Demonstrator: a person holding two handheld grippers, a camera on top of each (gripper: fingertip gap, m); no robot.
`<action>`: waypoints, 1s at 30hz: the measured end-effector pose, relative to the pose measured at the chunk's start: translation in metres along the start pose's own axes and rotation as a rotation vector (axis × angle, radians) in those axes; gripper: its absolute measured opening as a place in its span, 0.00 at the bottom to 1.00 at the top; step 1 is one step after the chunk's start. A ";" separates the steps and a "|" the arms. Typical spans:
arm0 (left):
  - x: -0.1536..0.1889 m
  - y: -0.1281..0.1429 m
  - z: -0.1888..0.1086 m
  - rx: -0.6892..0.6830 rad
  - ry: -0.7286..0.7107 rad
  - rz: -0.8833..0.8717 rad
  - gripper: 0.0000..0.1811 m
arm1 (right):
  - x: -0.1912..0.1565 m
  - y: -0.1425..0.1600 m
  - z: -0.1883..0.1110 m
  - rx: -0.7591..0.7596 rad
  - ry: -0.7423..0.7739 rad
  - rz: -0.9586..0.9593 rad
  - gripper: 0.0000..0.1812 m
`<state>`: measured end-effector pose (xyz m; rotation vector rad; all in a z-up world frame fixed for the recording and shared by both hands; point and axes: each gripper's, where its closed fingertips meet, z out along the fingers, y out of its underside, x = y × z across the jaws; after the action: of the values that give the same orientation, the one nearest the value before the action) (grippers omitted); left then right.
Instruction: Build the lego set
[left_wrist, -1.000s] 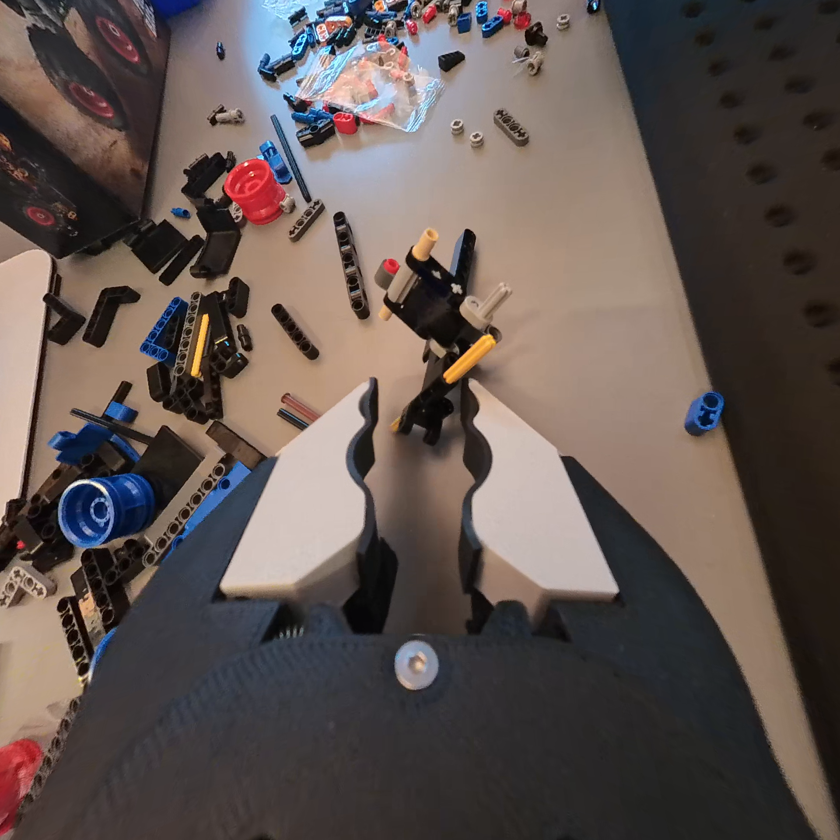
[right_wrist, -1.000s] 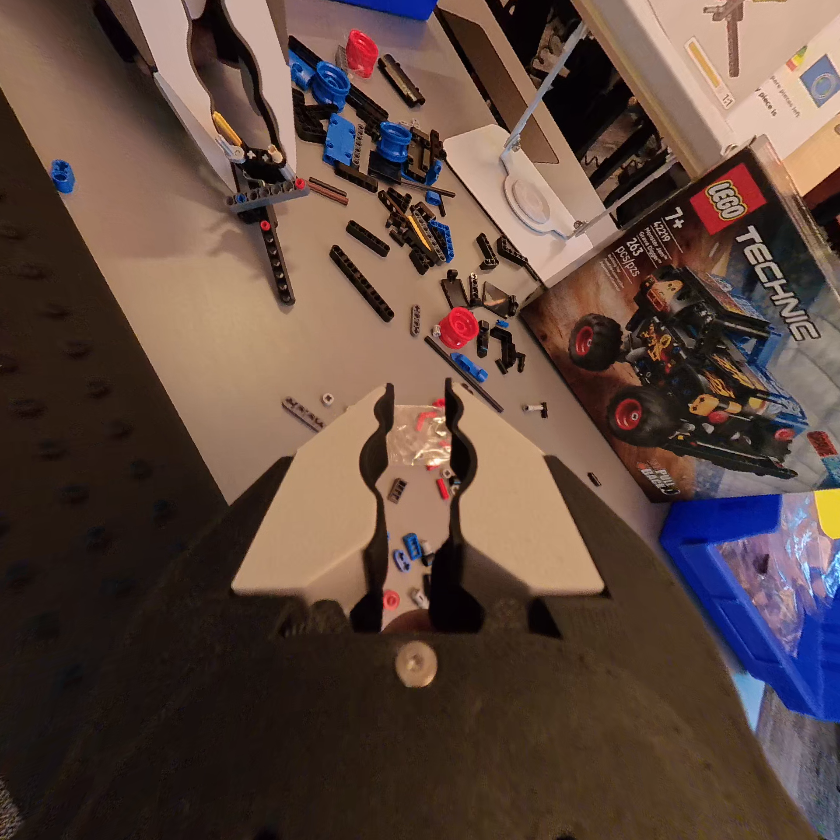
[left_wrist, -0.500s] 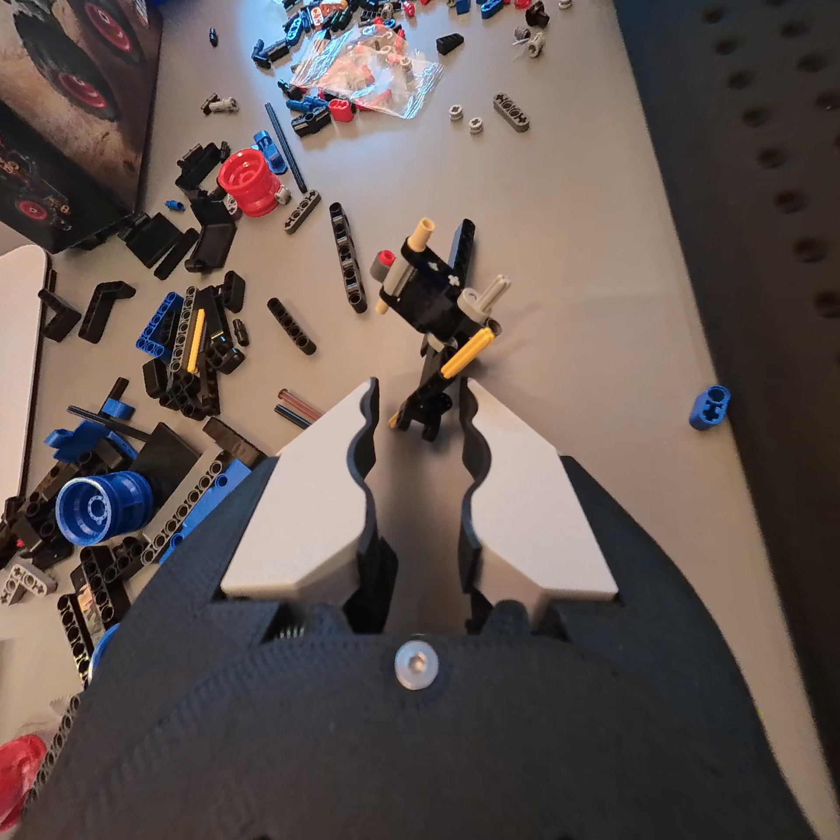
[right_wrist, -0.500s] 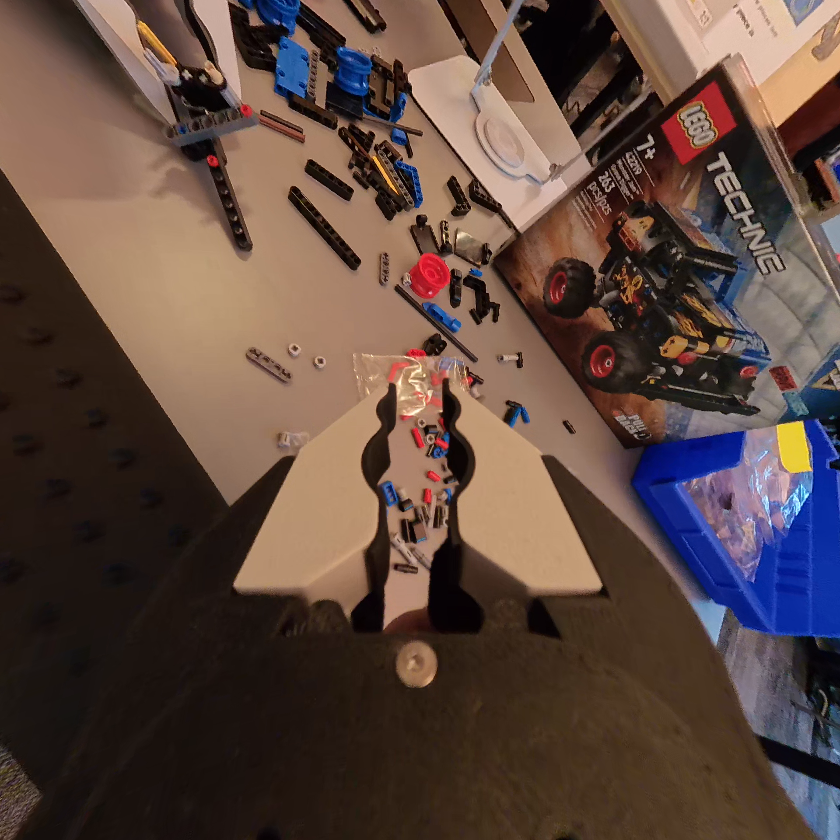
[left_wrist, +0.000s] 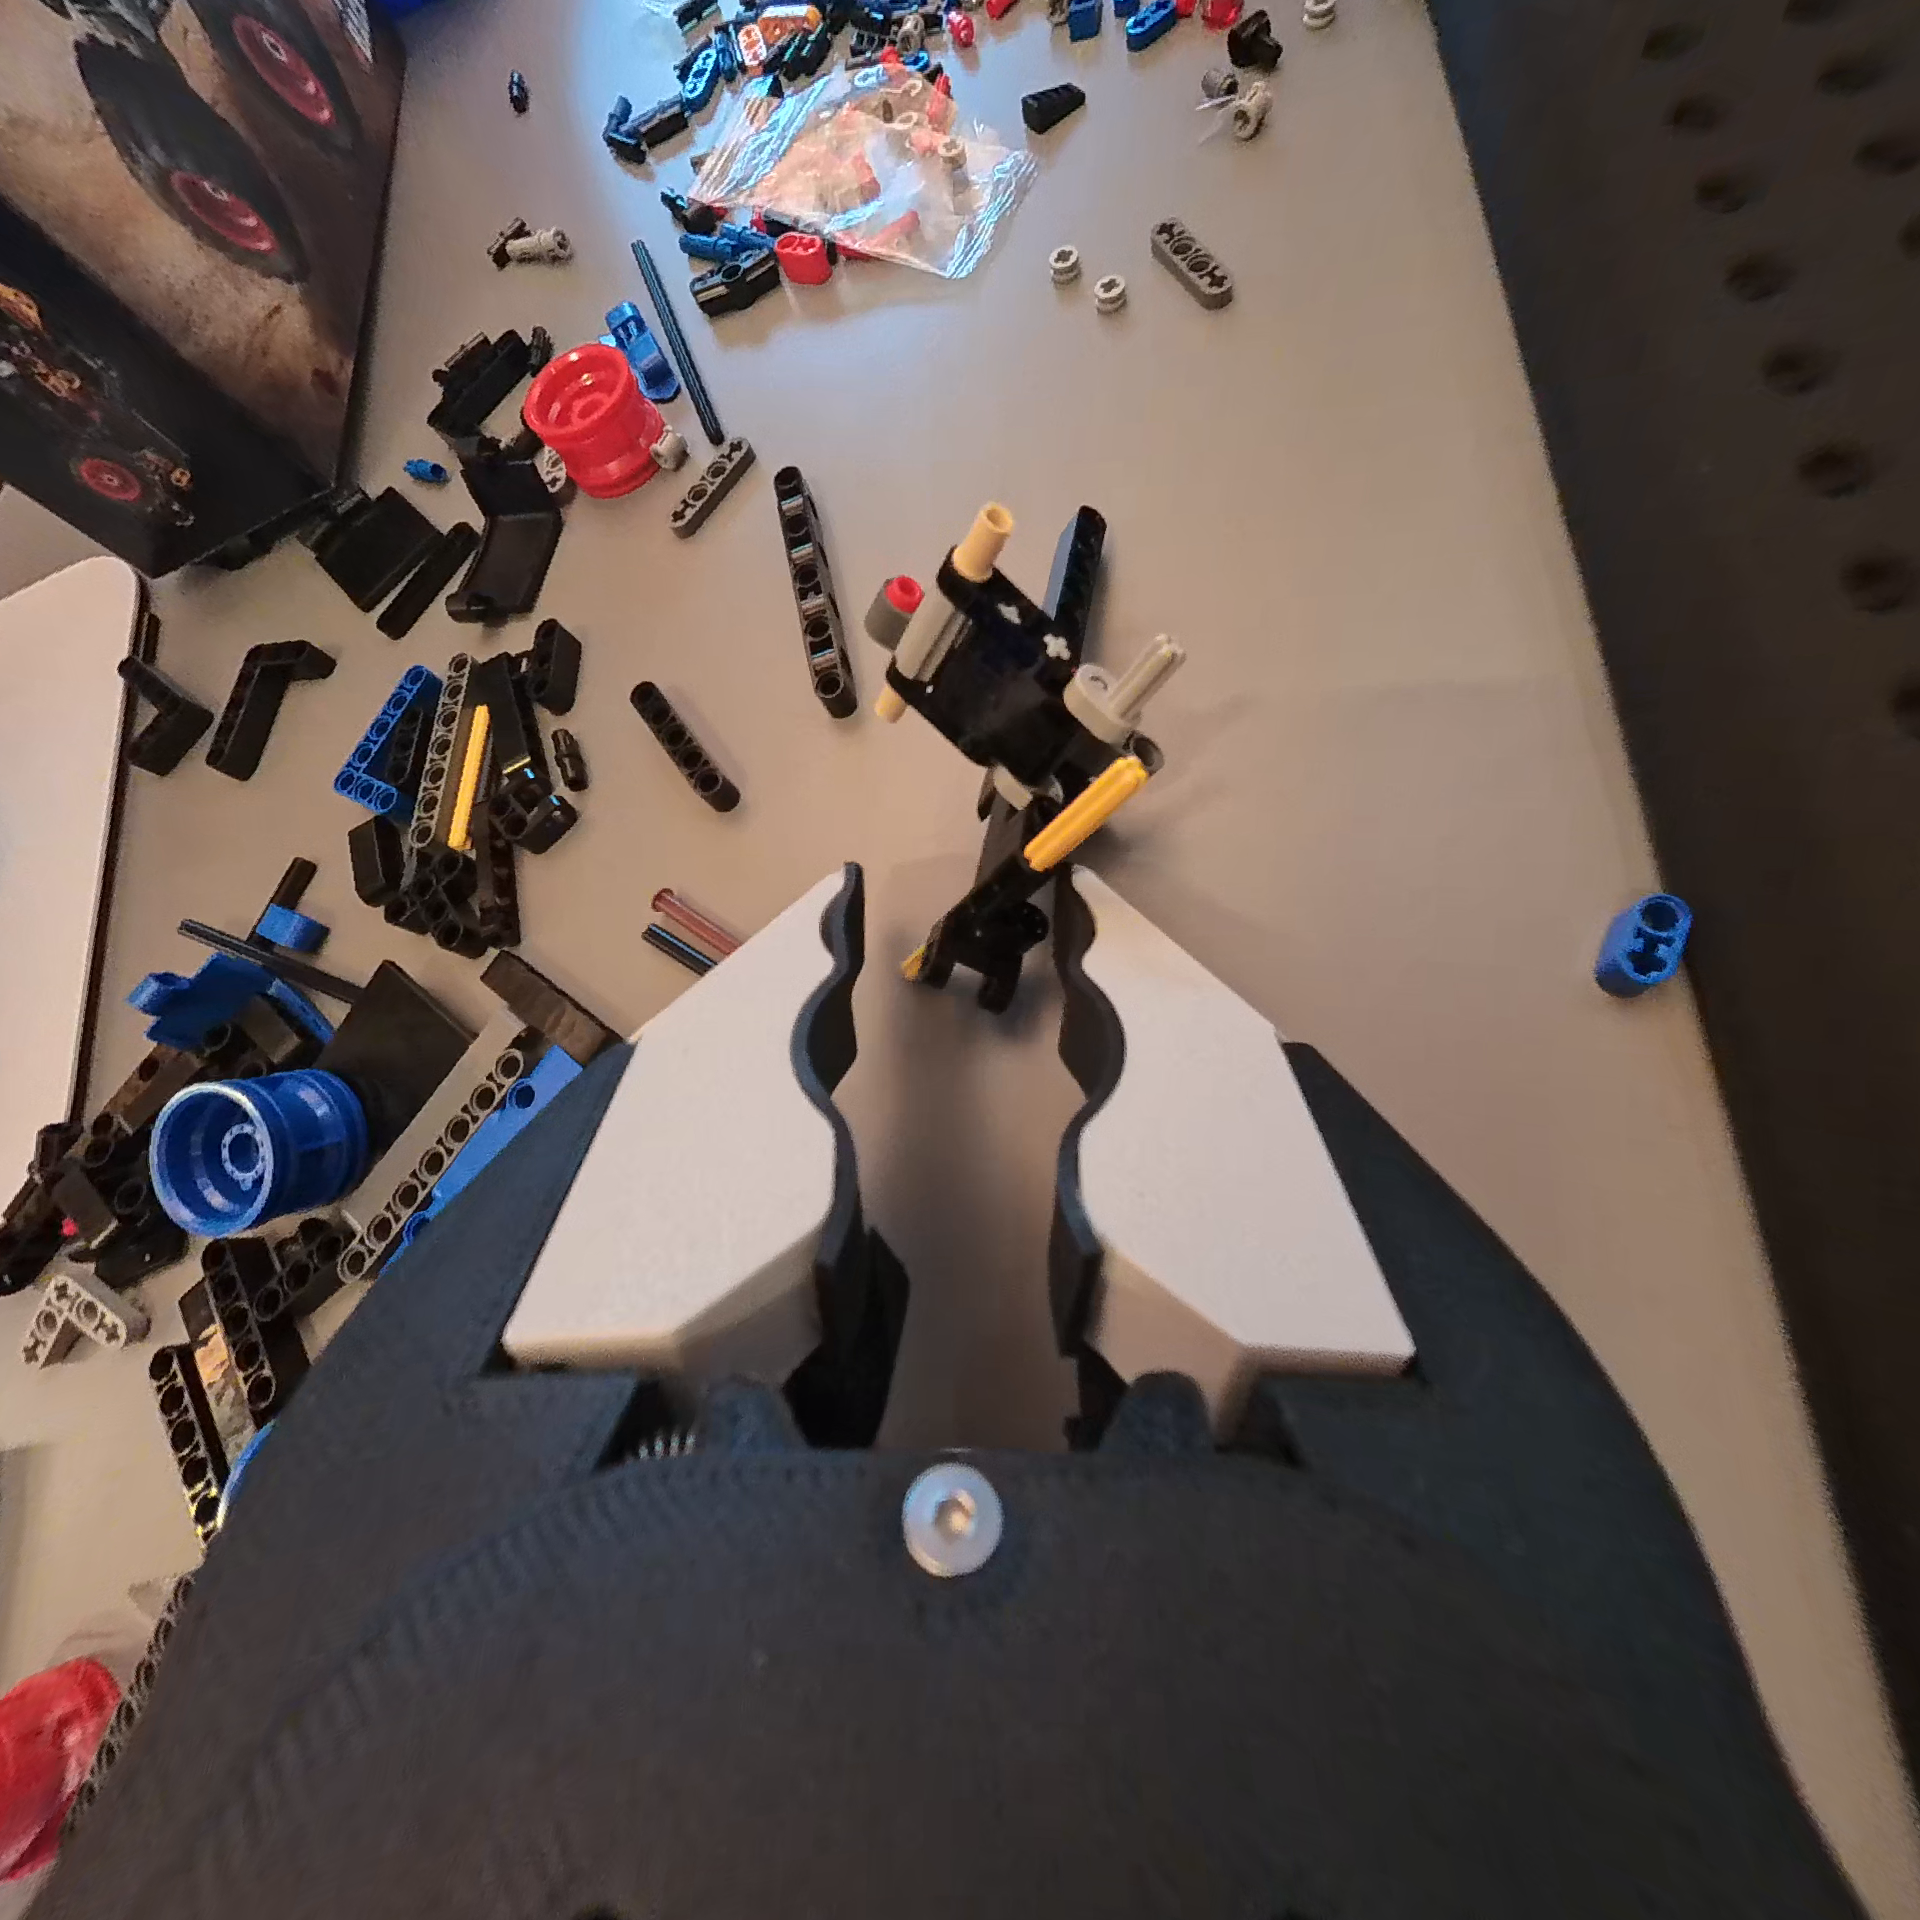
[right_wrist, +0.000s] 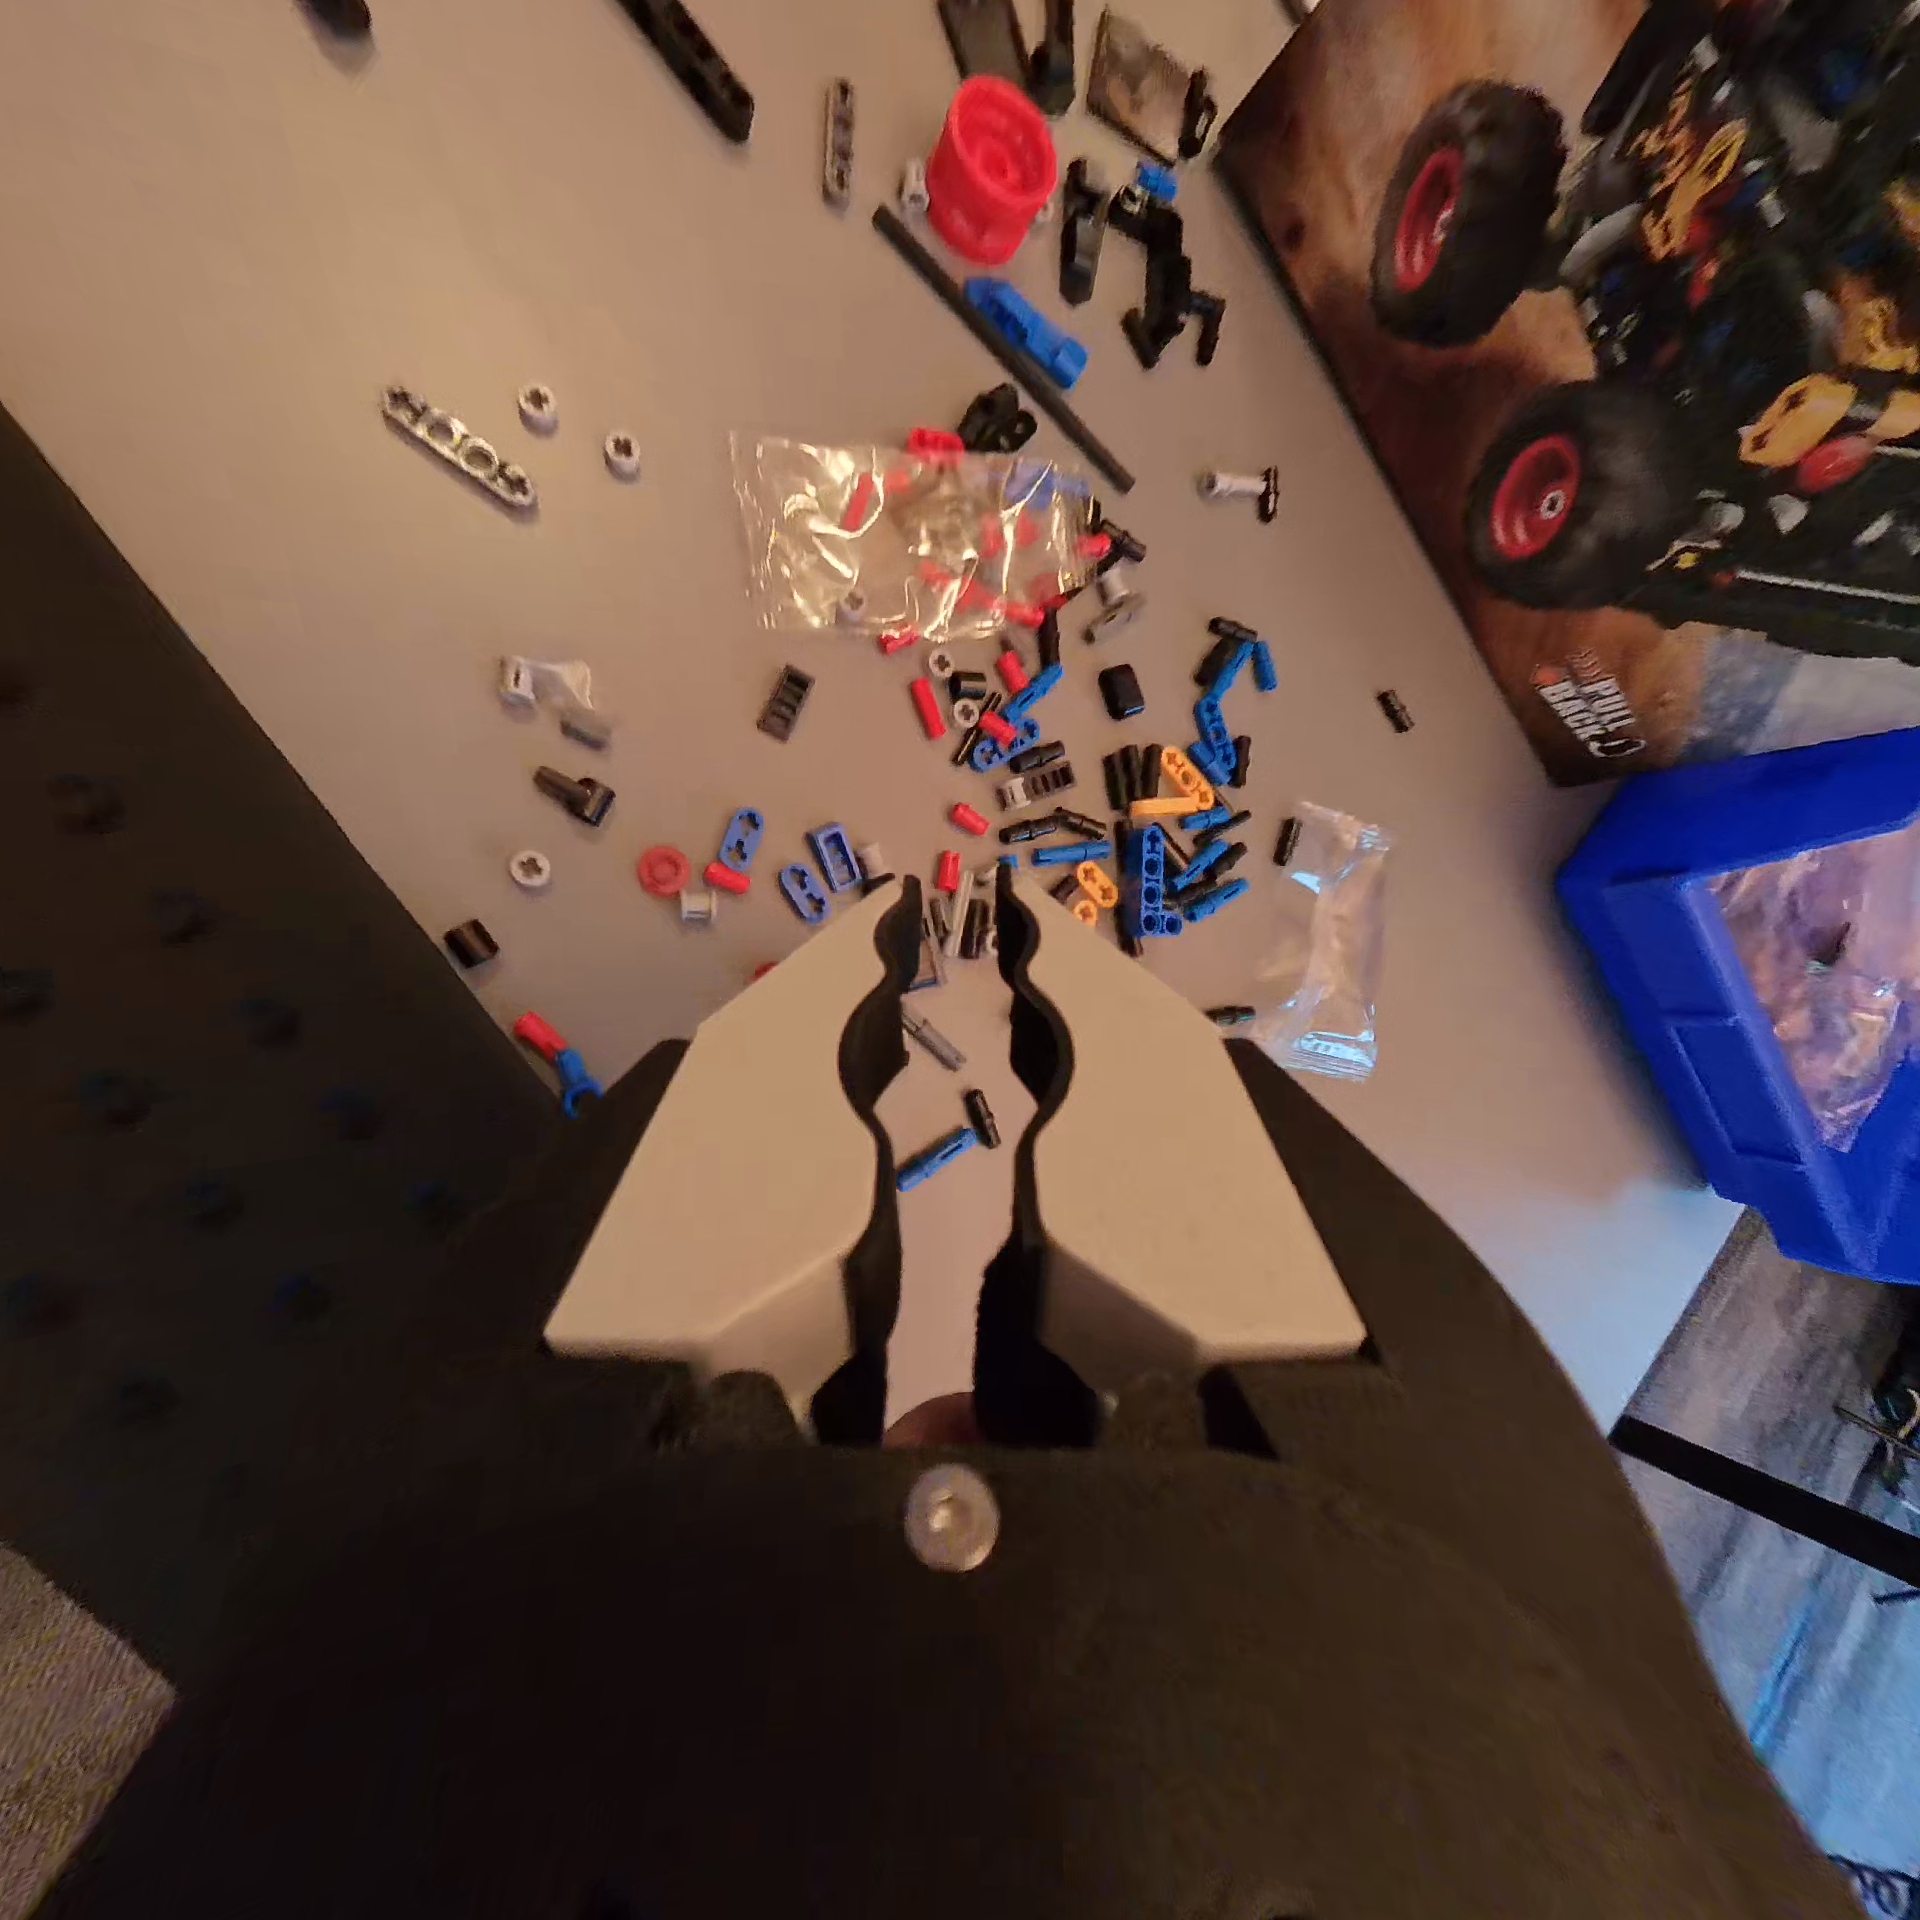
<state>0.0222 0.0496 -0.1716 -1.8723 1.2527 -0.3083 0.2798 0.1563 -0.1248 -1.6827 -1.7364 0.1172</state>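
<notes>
Hovering half-open and empty, the right gripper (right_wrist: 954, 902) hung over scattered pins (right_wrist: 1081, 769); the left gripper (left_wrist: 961, 902), jaws apart, flanked the black assembly (left_wrist: 997, 686).

Half-built assembly (left_wrist: 1013, 707) on the counter (left_wrist: 1299, 499) just ahead of my left jaws at twelve o'clock, loose beams (left_wrist: 447, 790) at ten, parts bag (right_wrist: 904, 540) ahead of my right jaws, box (right_wrist: 1621, 343) at two, bin (right_wrist: 1704, 987) at three.

A hobby or lab workbench: grey table (right_wrist: 312, 260) strewn with loose bricks, set box (right_wrist: 1621, 343), blue storage bin (right_wrist: 1683, 997).
</notes>
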 end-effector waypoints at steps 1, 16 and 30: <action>0.000 0.000 0.000 -0.001 -0.002 0.000 0.19 | -0.001 0.001 0.002 -0.009 -0.014 -0.007 0.07; 0.000 0.002 0.001 -0.009 -0.003 0.007 0.19 | -0.023 0.047 0.020 -0.219 -0.194 -0.126 0.05; -0.009 -0.030 -0.014 0.157 -0.046 0.003 0.27 | -0.018 0.030 0.015 -0.074 -0.191 -0.039 0.01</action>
<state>0.0285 0.0546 -0.1381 -1.7346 1.1666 -0.3501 0.2955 0.1506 -0.1593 -1.7377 -1.9345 0.2042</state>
